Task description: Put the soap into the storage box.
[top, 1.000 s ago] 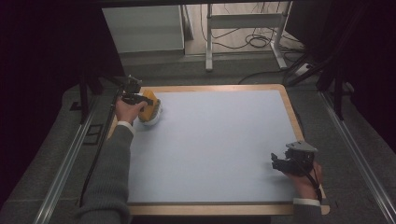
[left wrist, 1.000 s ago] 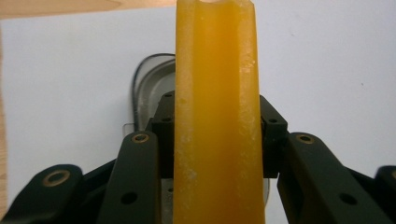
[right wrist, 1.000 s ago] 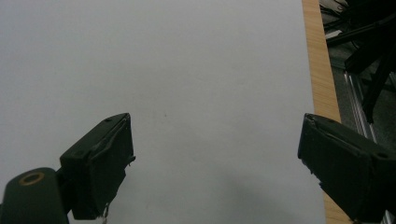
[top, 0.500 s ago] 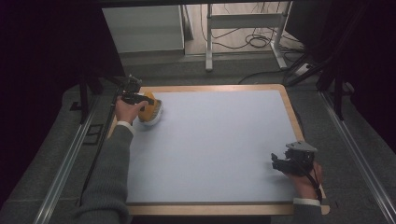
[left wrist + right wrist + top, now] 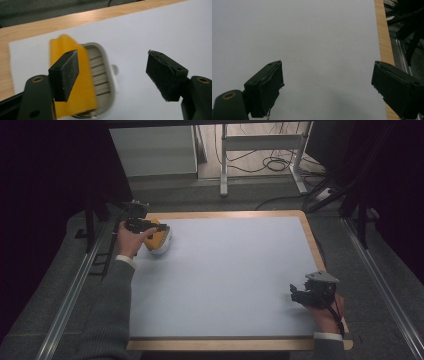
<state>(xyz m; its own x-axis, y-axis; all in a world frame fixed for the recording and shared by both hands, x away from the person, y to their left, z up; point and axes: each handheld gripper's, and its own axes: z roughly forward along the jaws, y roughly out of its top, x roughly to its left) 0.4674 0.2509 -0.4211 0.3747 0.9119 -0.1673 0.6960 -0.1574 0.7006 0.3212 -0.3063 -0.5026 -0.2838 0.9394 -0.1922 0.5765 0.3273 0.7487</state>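
Left gripper view: yellow-and-white object (image 5: pixel 82 82) under hand-held gripper (image 5: pixel 112 75)

Dim, soft light falls evenly on the pale tabletop (image 5: pixel 225 275), while the surroundings sink into near black. The yellow object (image 5: pixel 72 82) in the left gripper view is smeared by blur (its edges especially). Shadows stay faint; no glare.

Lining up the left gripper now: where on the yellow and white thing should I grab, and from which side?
Judging from the left gripper view, take the yellow and white thing across its width, one jaw outside the yellow flap, one outside the white ribbed rim, coming from above. It lies flat on the mat, longer than wide, and the open left gripper looks wide enough to span it.
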